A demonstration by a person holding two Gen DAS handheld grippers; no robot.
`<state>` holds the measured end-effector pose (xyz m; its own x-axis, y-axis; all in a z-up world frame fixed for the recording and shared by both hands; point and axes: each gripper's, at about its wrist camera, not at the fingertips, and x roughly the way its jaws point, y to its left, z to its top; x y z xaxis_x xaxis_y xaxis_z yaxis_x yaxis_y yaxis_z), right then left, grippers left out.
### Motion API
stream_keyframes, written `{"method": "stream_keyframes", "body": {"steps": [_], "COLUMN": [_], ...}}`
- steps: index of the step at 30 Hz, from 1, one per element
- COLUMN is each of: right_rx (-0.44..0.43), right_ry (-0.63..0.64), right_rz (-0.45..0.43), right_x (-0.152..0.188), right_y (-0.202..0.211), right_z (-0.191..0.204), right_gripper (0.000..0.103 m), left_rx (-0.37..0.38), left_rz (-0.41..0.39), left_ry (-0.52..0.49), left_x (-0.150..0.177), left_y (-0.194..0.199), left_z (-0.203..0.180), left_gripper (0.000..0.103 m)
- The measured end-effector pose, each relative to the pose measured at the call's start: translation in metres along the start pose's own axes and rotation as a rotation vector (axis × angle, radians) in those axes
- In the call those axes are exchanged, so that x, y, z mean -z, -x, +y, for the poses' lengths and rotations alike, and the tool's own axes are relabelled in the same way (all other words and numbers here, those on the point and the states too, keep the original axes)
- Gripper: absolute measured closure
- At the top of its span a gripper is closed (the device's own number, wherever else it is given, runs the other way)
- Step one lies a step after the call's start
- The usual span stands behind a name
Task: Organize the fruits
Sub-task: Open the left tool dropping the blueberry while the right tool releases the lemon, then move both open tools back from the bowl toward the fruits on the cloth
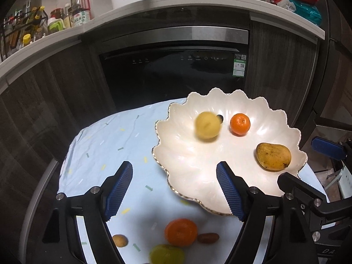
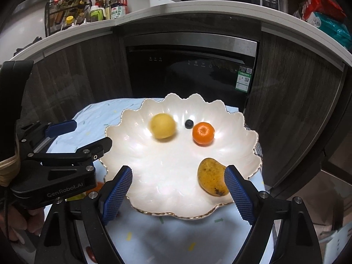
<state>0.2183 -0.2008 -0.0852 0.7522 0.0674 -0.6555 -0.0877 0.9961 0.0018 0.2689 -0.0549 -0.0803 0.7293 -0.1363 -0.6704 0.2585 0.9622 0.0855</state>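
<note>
A white scalloped plate (image 1: 167, 176) sits on a pale blue cloth. It holds a blurred yellow round fruit (image 1: 208, 128), a blueberry (image 1: 220, 117), a mandarin (image 1: 240, 123) and a mango (image 1: 272, 156). My left gripper (image 1: 175, 167) is open over the plate's near-left rim, with nothing between its pads. Below it on the cloth lie an orange (image 1: 180, 232), a reddish-brown date (image 1: 208, 238), a small brown fruit (image 1: 120, 240) and a greenish fruit (image 1: 166, 254). My right gripper (image 2: 178, 171) is open over the plate (image 2: 246, 145), and the mango (image 2: 211, 176) lies by its right pad.
The cloth-covered table (image 1: 99, 145) is small, with its edges close on the left and far sides. A dark dishwasher front (image 1: 173, 70) stands behind it, under a counter with bottles (image 1: 79, 11). A person's hand (image 2: 19, 220) holds the left gripper's handle.
</note>
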Motion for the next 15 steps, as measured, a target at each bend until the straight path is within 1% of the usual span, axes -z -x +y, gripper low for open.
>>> {"method": "stream_keyframes", "body": {"steps": [15], "right_rx": [0.001], "right_ry": [0.007], "right_rz": [-0.046], "right_x": [0.0], "right_y": [0.031], "right_z": [0.015], "right_gripper": [0.017], "left_rx": [-0.033], "left_rz": [-0.041], "left_ry": [0.03], "left_x": [0.012], "left_y": [0.045], "left_z": [0.013], "left_gripper": [0.025]}}
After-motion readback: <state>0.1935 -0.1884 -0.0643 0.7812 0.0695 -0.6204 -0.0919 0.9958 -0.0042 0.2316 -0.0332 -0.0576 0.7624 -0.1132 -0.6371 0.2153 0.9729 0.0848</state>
